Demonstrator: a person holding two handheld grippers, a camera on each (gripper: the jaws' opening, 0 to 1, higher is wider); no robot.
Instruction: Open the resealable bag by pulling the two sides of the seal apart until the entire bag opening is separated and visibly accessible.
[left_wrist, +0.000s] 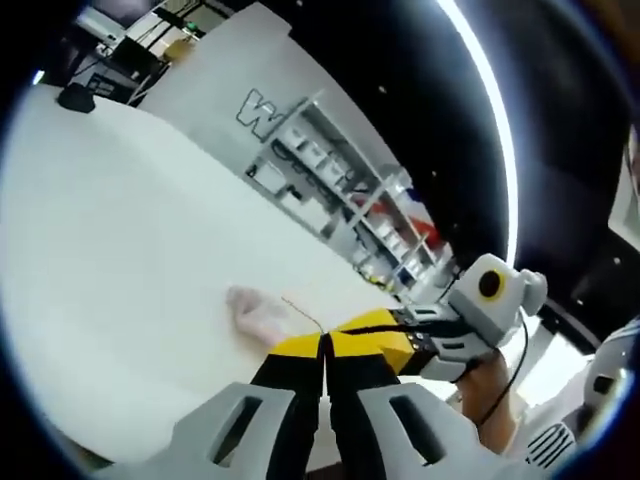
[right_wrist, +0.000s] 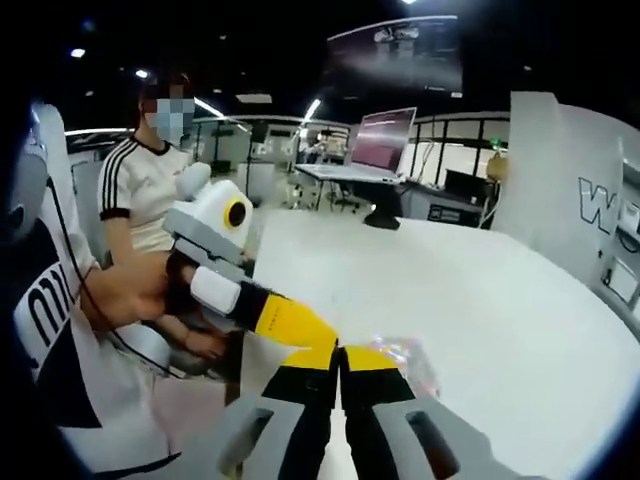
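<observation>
**Two grippers closed at the bag seal**

Two grippers are seen meeting tip to tip above the white table (left_wrist: 120, 250). In the left gripper view, the left gripper (left_wrist: 325, 350) is shown with its jaws together, and the right gripper (left_wrist: 385, 335) comes in from the right to meet it. In the right gripper view, the right gripper (right_wrist: 340, 360) is likewise shown with jaws together, and the left gripper (right_wrist: 290, 325) enters from the left. The bag (left_wrist: 262, 312) is seen as a pale, crumpled, translucent shape just beyond the tips; in the right gripper view the bag (right_wrist: 405, 358) lies just right of the tips. Each gripper is judged to be pinching one side of the seal, though the pinched edges themselves are hidden by the jaws.

The opening is not yet seen to be separated.

Risks from this point:
- A thin film edge may be lost from either jaw if the pull is made abruptly.
- If both layers are caught in one jaw, the seal will not be parted.
- An uneven pull may leave part of the seal closed.
- Excess force may tear the film.
</observation>
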